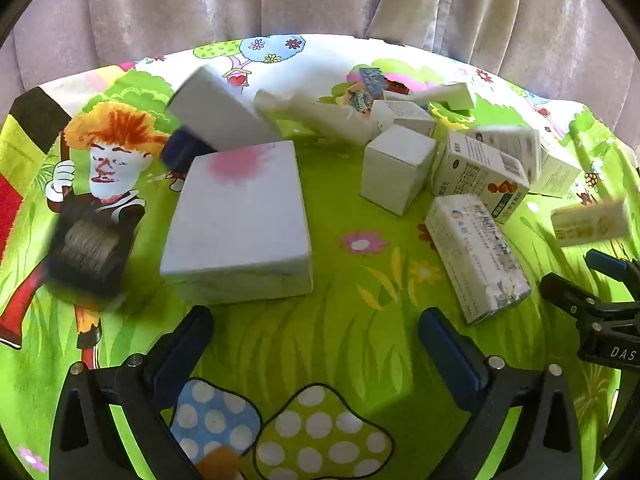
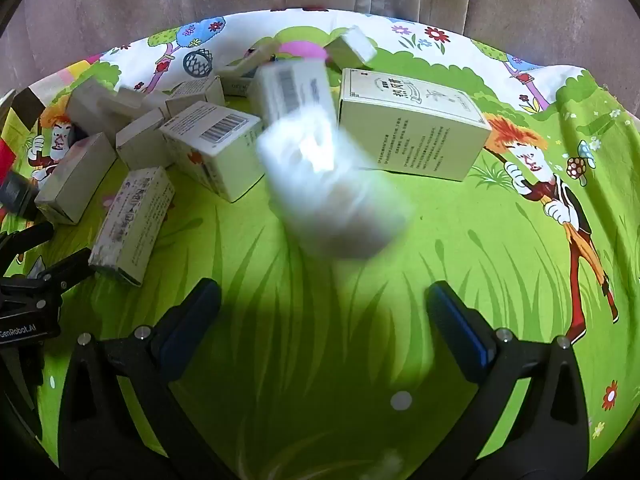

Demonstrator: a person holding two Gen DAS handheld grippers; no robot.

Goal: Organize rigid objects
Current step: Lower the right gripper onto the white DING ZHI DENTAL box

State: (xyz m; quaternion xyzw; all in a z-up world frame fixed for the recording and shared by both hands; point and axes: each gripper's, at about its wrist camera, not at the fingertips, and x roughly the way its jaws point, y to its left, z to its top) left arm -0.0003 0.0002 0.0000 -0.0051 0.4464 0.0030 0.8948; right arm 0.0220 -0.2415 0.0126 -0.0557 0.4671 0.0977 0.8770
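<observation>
1. On the bright green cartoon-printed cloth (image 1: 360, 344) lies a loose scatter of cardboard cartons: nothing is lined up or stacked squarely, so I judge the organizing has hardly begun.
2. Left gripper (image 1: 316, 344): blue-padded jaws stand wide apart, nothing between them but cloth. It points down at the gap between the large flat white box with a pink blotch (image 1: 240, 224) and the long white printed carton (image 1: 478, 256).
3. Right gripper (image 2: 324, 316): jaws equally wide, nothing pressed by the pads. A blurred white carton (image 2: 332, 192) sits just ahead of them, smeared by motion; I cannot tell whether it is falling, tumbling or resting.
4. Placement reading: cartons lean on each other at odd angles, e.g. the plain white cube-shaped box (image 1: 396, 168) against the printed pile behind it. That looks like a dumped heap, not a deliberate arrangement.
5. Left view only: the flat box's pink blotch, a tilted white slab-shaped box (image 1: 220, 108) propped behind it, and a blurred dark object with a pale ribbed roll (image 1: 88, 248) at the left.
6. Right view only: the large cream box with dark printed text (image 2: 412, 128), lying flat well to the right of the heap, and barcode faces on the heap's cartons.
7. Each view catches the other gripper at its edge, so the two hover side by side.
</observation>
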